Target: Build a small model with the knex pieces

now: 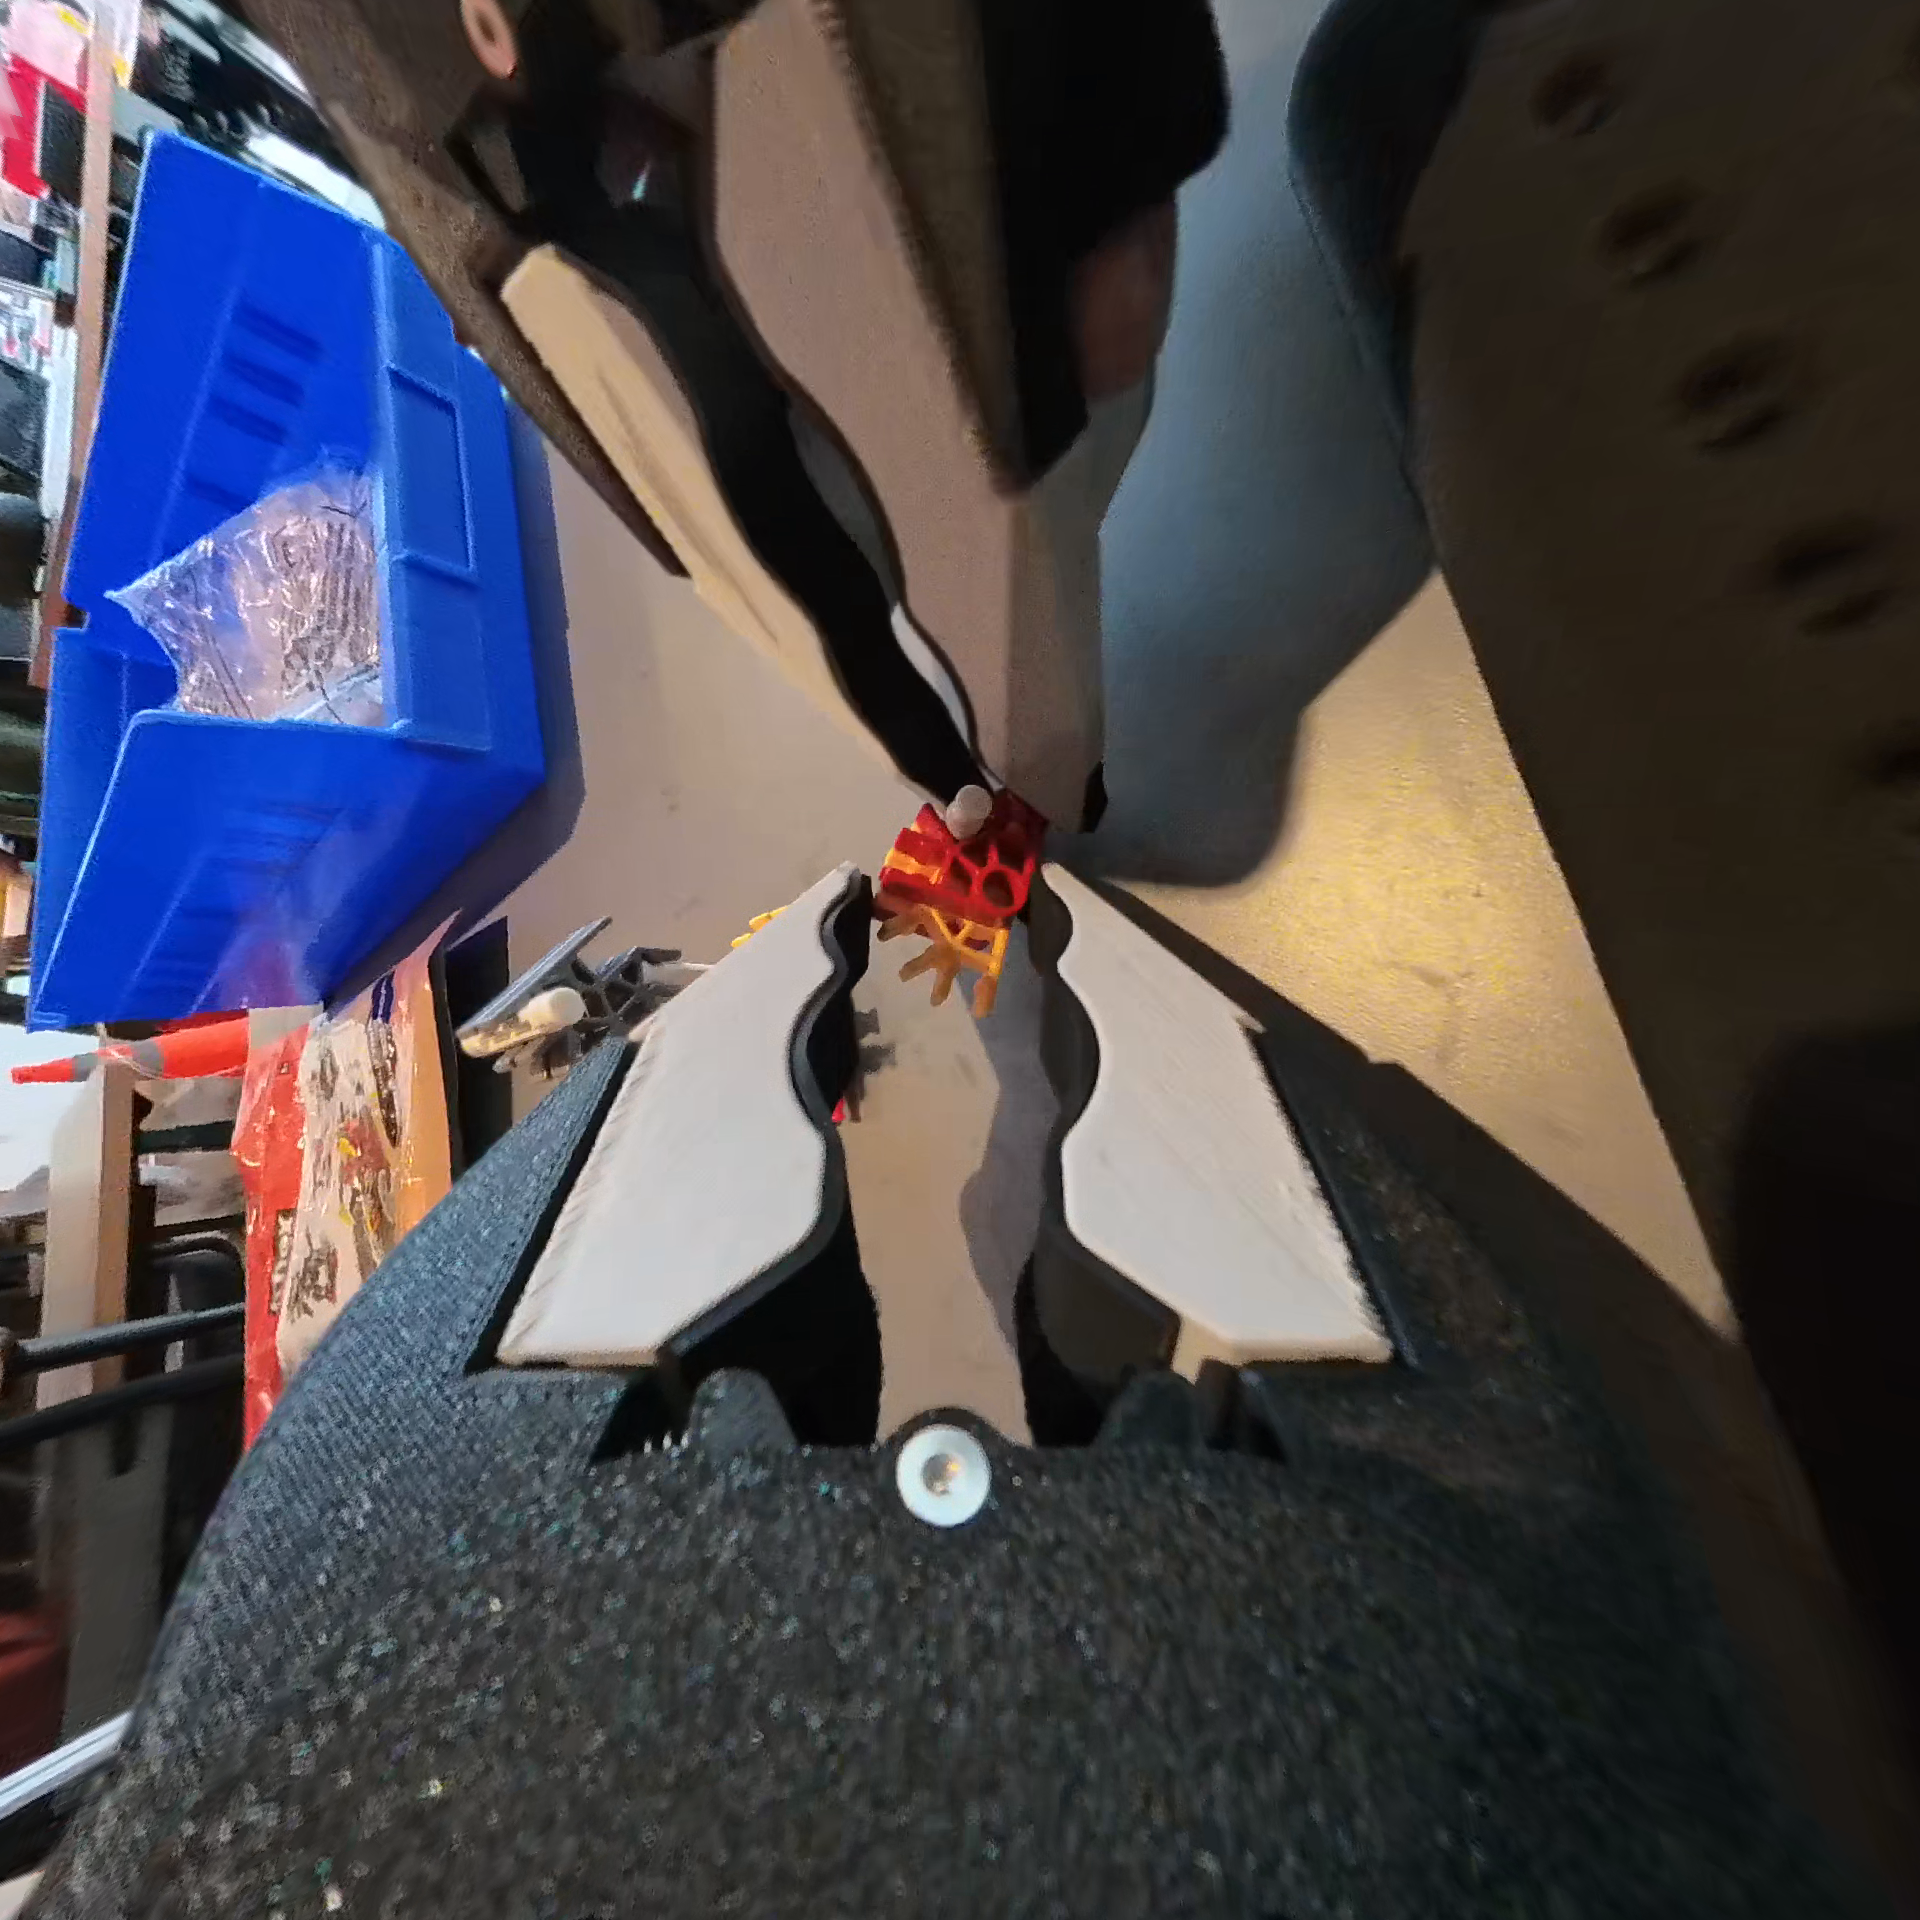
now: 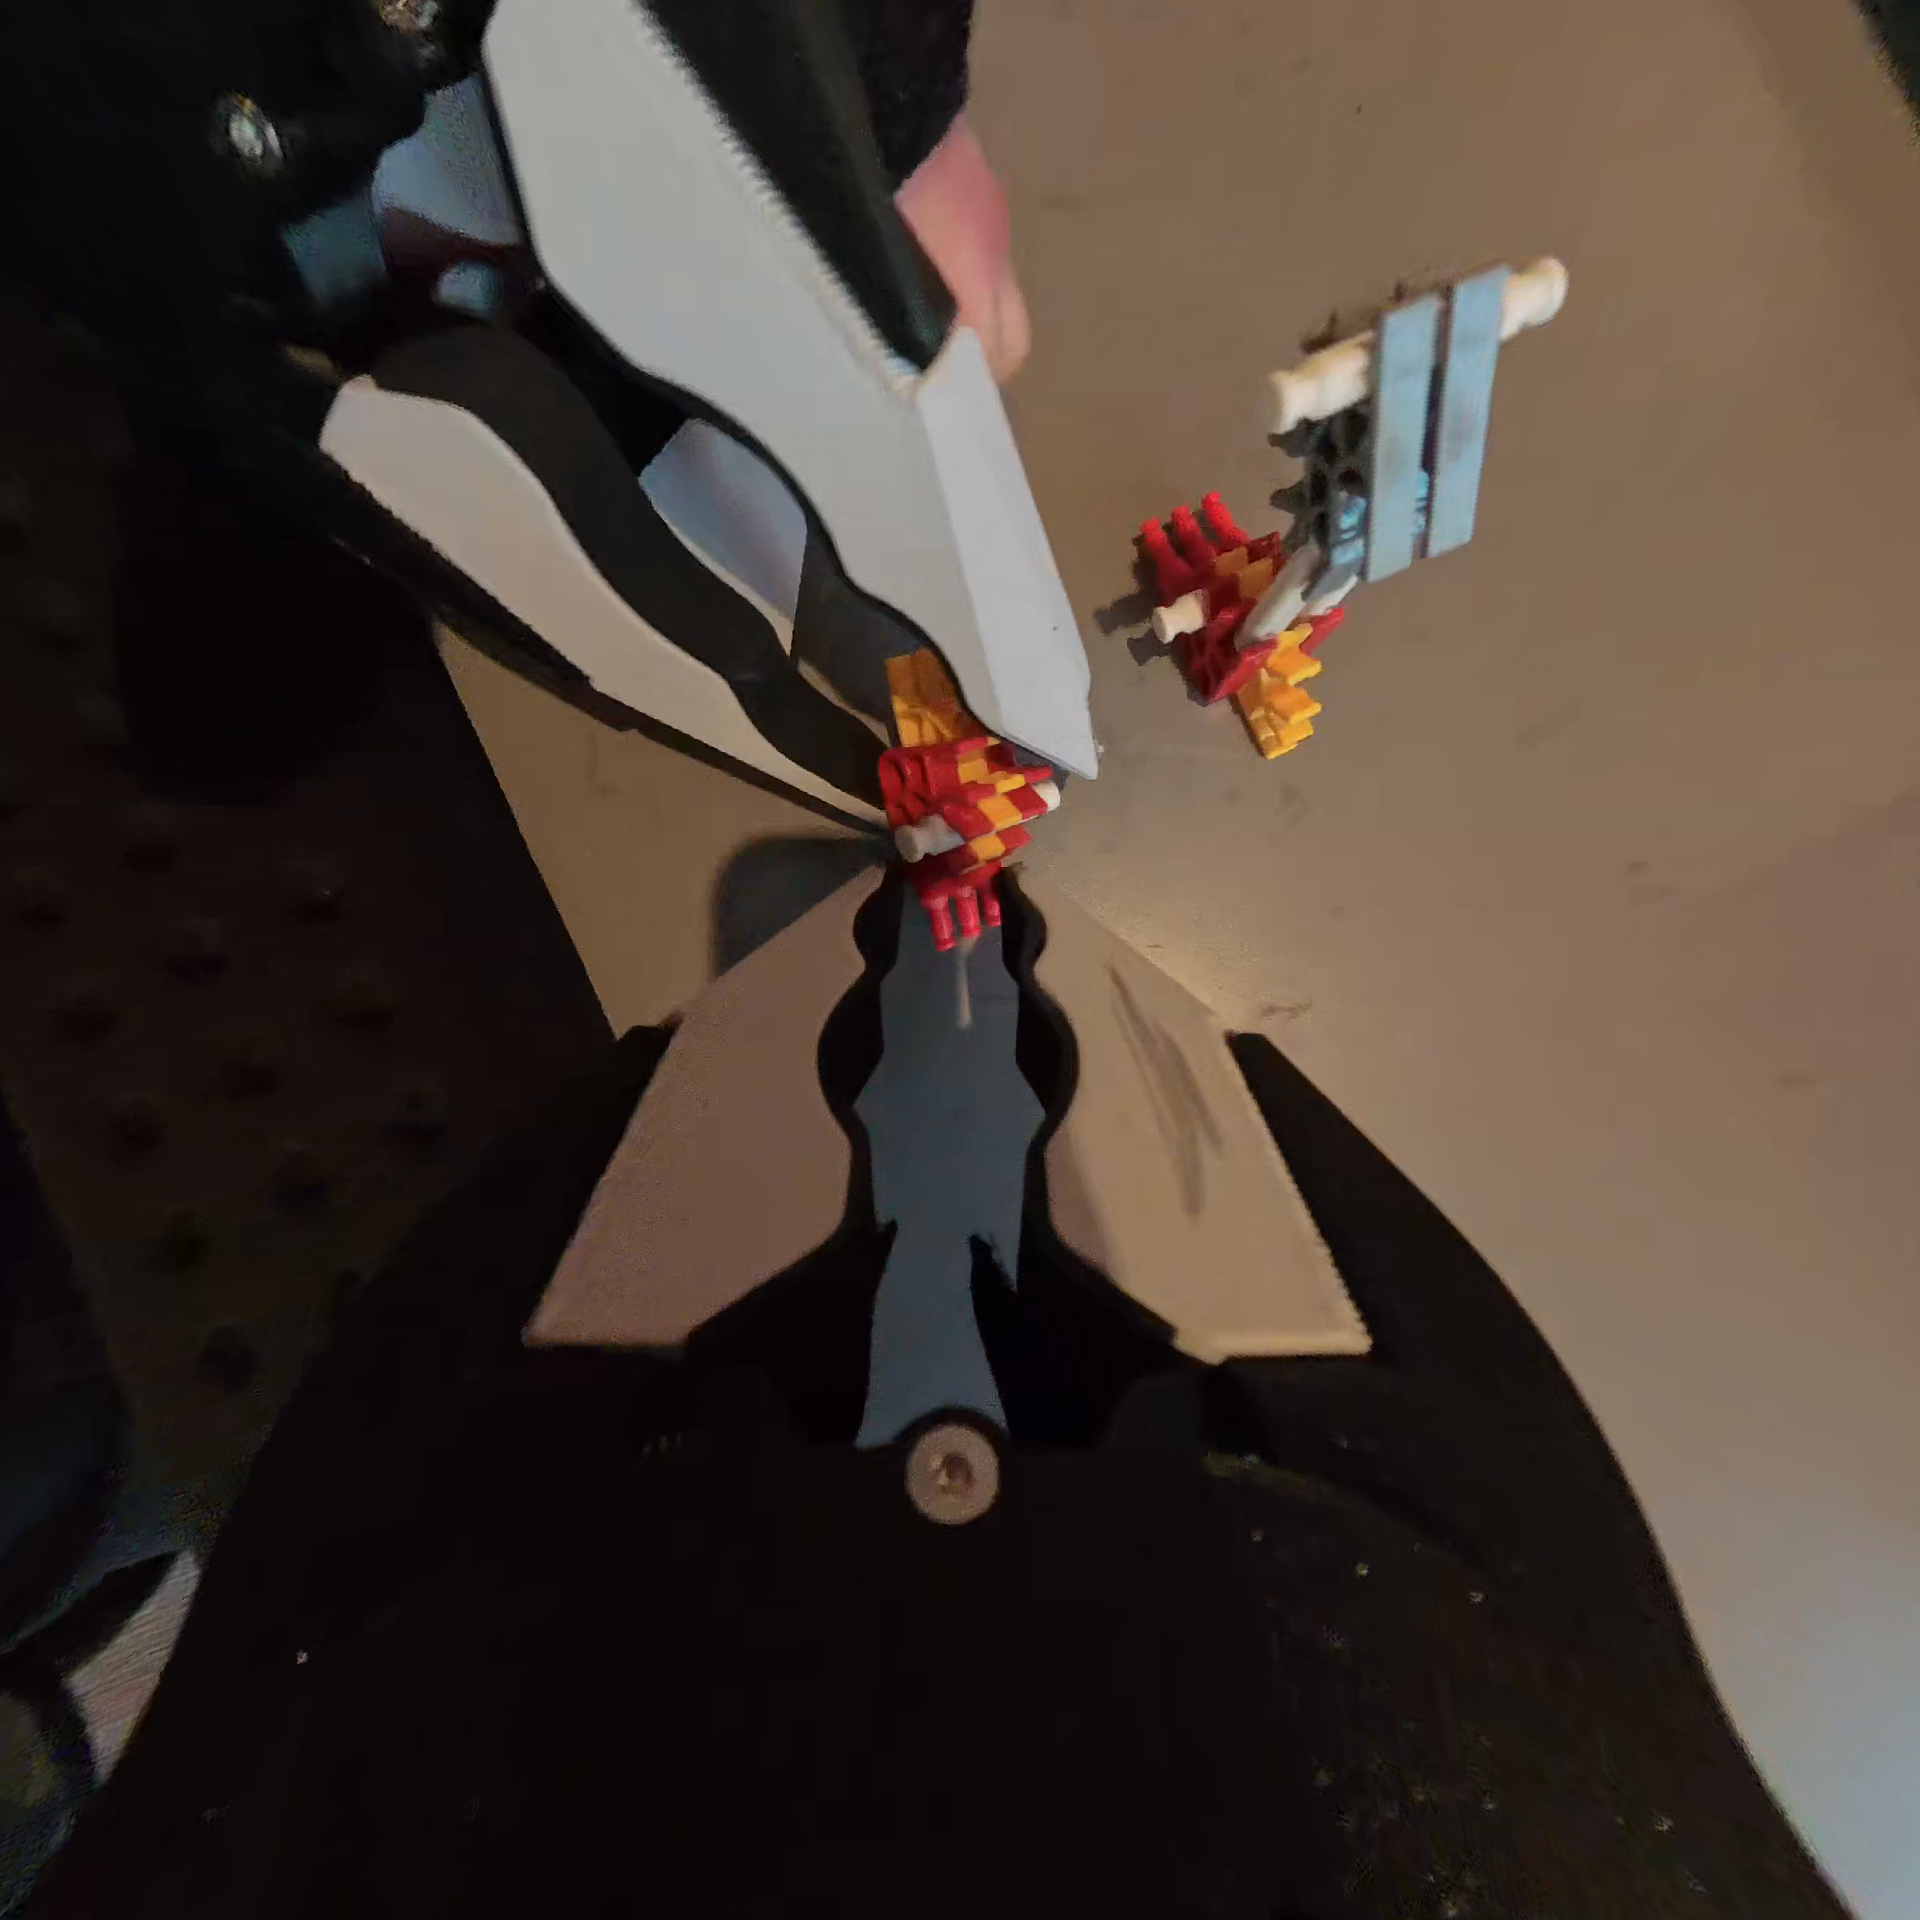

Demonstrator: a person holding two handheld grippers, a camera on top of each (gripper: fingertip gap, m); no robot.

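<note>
A small cluster of red and orange plastic connector pieces (image 1: 961,873) with a short grey rod through it hangs above the beige table (image 1: 1403,914). My left gripper (image 1: 954,888) is shut on its orange end. My right gripper (image 1: 1039,805) comes in from the top of the left wrist view and meets the cluster tip to tip. In the right wrist view the cluster (image 2: 966,821) sits between the right gripper's (image 2: 961,894) tips, which are shut on its red prongs. The left gripper (image 2: 987,790) reaches in from the upper left.
A second assembly of red and orange connectors (image 2: 1236,634) with two blue panels (image 2: 1434,436) and a white rod lies on the table (image 2: 1558,935). A blue bin (image 1: 291,623) holding a clear bag stands at the left, above a red printed packet (image 1: 332,1143). A hand (image 2: 966,260) shows behind the left gripper. My two grippers' fingertips are within a few centimetres of each other.
</note>
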